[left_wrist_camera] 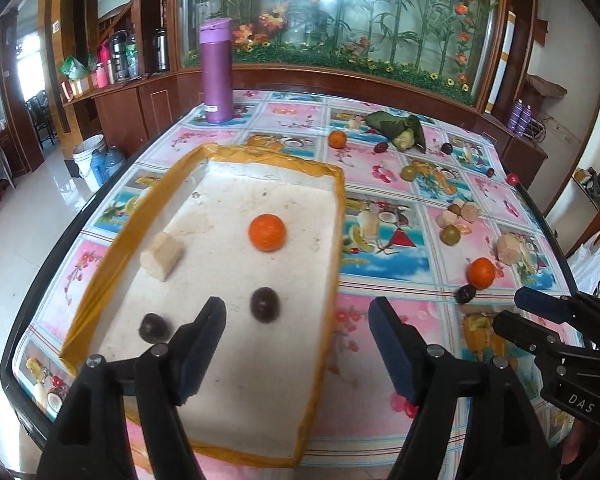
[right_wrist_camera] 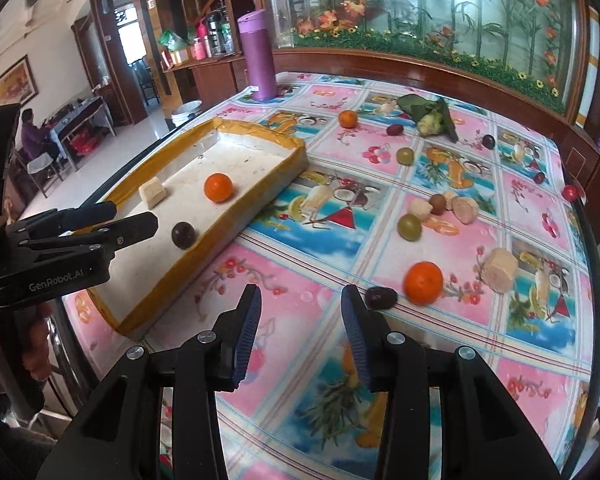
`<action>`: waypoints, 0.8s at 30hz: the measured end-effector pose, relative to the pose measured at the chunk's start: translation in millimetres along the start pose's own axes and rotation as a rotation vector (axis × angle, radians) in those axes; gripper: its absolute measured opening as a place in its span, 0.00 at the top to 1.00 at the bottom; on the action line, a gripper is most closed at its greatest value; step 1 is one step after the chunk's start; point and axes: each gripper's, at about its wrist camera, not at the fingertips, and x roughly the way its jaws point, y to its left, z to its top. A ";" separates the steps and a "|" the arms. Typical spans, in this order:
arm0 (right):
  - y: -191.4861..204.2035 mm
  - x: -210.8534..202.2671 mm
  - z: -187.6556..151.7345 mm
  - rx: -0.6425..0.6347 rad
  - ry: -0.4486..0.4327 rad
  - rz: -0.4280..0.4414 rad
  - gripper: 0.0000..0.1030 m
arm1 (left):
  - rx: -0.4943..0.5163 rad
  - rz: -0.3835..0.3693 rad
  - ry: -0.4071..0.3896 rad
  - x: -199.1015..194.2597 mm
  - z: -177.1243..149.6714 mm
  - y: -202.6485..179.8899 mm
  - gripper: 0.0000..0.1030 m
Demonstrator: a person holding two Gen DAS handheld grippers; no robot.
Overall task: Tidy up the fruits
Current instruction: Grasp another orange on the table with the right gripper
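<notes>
Left gripper [left_wrist_camera: 296,312]: we hold it spread over the lower middle of the tray [left_wrist_camera: 236,168], nothing between the pads.
Right gripper [right_wrist_camera: 300,300]: we hold it partly spread and empty above the cloth, lower centre of its frame.
Tray contents: an orange [left_wrist_camera: 267,232], two dark plums [left_wrist_camera: 265,304] and a pale chunk [left_wrist_camera: 162,255] lie apart on the white floor.
Loose fruit: a dark date [right_wrist_camera: 381,298] sits just right of the right pads, touching a second orange [right_wrist_camera: 423,282]; more fruit is scattered toward the upper right.
Step in hand, we judge: picking up the date; we should shift right, straddle it and avoid nudging the orange.
Edges: the raised tray wall at left must be cleared; the table edge [right_wrist_camera: 592,264] runs close at right.
Open room: bare cloth between tray and fruit.
</notes>
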 end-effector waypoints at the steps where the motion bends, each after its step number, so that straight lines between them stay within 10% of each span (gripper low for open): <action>1: -9.2 -2.9 -3.9 0.020 0.002 -0.009 0.59 | 0.014 -0.006 0.001 -0.1 -2.0 -8.8 0.24; 15: -97.0 -24.9 -39.0 0.177 0.014 -0.089 0.55 | 0.173 -0.105 0.056 7.1 -13.1 -92.4 0.22; 24: -102.4 11.9 -11.5 0.137 0.046 0.018 0.55 | 0.175 -0.103 0.103 14.2 -18.7 -102.4 0.22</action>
